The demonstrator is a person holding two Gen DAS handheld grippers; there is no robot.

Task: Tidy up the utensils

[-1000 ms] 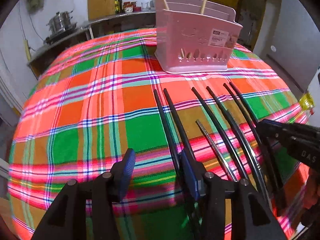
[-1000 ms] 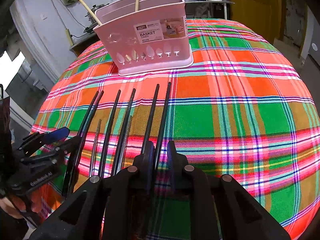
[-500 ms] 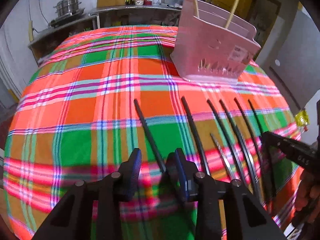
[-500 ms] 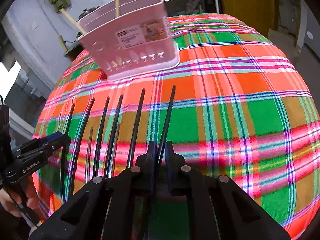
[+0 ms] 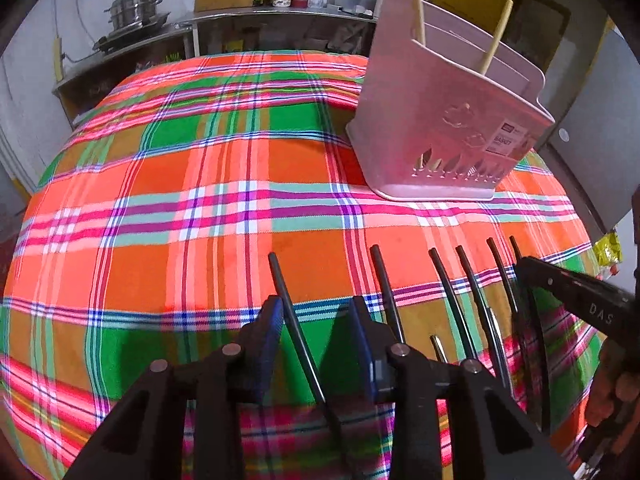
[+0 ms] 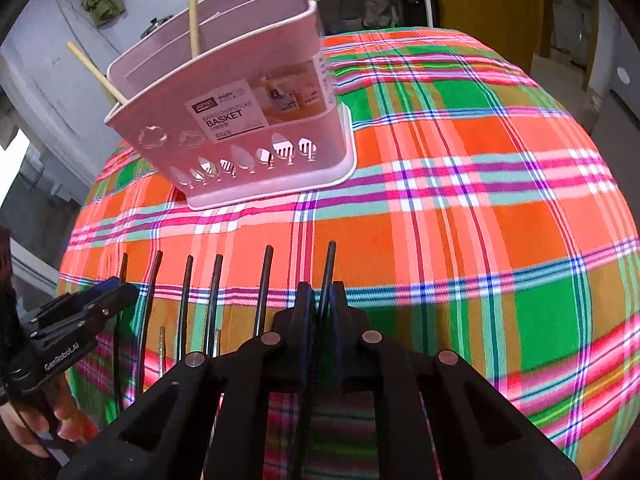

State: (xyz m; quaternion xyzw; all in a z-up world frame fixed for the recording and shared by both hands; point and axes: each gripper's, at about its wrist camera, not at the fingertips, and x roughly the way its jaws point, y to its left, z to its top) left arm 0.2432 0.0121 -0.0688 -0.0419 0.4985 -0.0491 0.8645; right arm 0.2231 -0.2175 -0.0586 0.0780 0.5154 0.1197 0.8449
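Left wrist view: the left gripper (image 5: pixel 316 334) is hovering over a table covered by a bright plaid tablecloth (image 5: pixel 168 208). Its blue-padded jaws are standing apart, and one black chopstick (image 5: pixel 298 328) is passing between them, close against the left pad; whether it is touching cannot be told. More black chopsticks (image 5: pixel 460 304) are lying side by side near the table's near edge, to the right. The right gripper (image 5: pixel 576 300) is showing at the right border. A pink utensil basket (image 5: pixel 444 128) is sitting toward the table's far right corner, with two wooden chopsticks (image 5: pixel 496 32) standing in it.

Right wrist view: the right gripper (image 6: pixel 320 312) is closing its jaws on a single black chopstick (image 6: pixel 329 268), the pads pressing it from both sides. The other black chopsticks (image 6: pixel 214 300) are lying in a row to its left, and the left gripper (image 6: pixel 92 304) is sitting over them near the table's left edge. The pink basket (image 6: pixel 248 120), labelled BASKET, is standing beyond the row.
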